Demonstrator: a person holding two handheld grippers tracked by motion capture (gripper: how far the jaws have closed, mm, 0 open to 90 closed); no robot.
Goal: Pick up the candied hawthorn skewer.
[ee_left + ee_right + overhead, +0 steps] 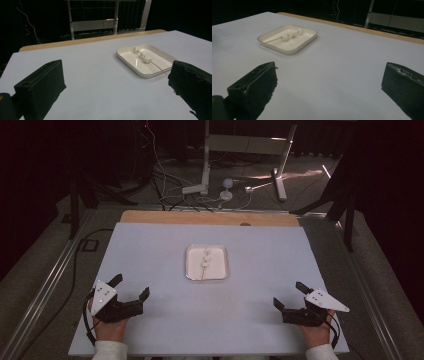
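A white rectangular tray (222, 270) sits near the middle of the pale blue table surface (150, 250), slightly toward its far edge. In it lies a marshmallow skewer (205, 261): 3 white marshmallows threaded on a thin wooden stick. In the high view its long axis runs from the tray's far edge toward its near edge, with the marshmallows bunched at the far end and the bare stick pointing at the person's side of the table.

The left gripper (131, 288) rests near the near-left corner of the surface, its 2 jaws spread wide with nothing between them. The tray is well apart from it, ahead and to its right; in the left gripper view the marshmallow skewer (146, 60) lies beyond the right-hand jaw, its stick end slanting toward that jaw.

The right gripper (290, 296) rests near the near-right corner, its 2 jaws likewise wide apart on bare surface. In the right gripper view the tray (304, 41) lies well ahead, past the left-hand jaw, and the marshmallow skewer (289, 35) points its bare stick to the left.

No brand, label or writing can be read on the tray, the skewer or the grippers.
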